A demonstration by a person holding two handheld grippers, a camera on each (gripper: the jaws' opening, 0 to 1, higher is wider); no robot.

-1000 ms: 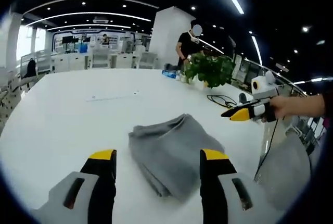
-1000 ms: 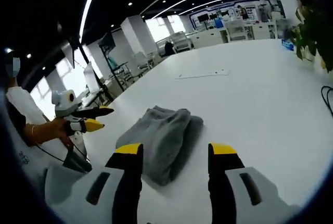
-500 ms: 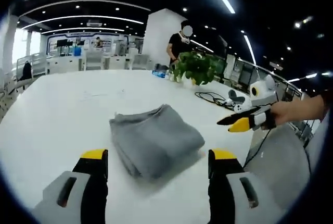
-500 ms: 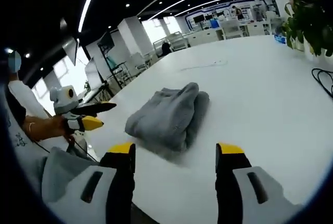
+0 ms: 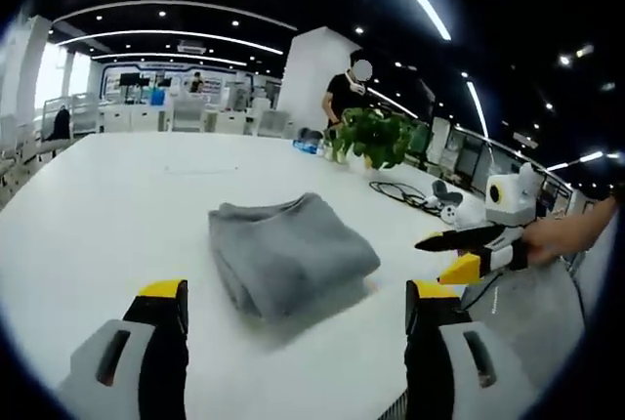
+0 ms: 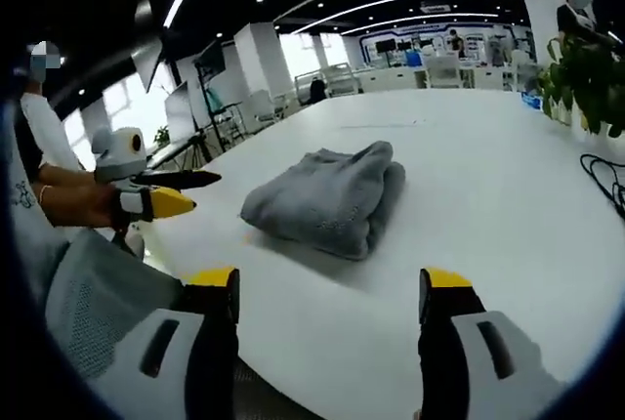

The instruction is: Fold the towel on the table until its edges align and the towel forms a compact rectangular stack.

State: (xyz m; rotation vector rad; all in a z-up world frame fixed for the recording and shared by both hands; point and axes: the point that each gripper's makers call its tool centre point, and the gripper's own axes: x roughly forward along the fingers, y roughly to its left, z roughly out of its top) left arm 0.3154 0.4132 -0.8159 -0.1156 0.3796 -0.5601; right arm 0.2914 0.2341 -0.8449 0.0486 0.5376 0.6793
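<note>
Lying folded in a compact stack on the white table (image 5: 88, 205), the gray towel (image 5: 288, 254) is sitting clear of both grippers. The left gripper (image 5: 293, 308) and right gripper (image 6: 327, 293) are hanging spread, empty. A potted plant (image 5: 376, 137) and black cable (image 5: 400, 190) are sitting beyond.

The right gripper (image 6: 327, 288) hangs over the near edge of the white table (image 6: 488, 195), jaws wide apart and holding nothing. Ahead lies the grey towel (image 6: 327, 195) — folded into a thick stack. The left gripper (image 6: 181, 192) hovers off the table's side, jaws nearly together.
</note>
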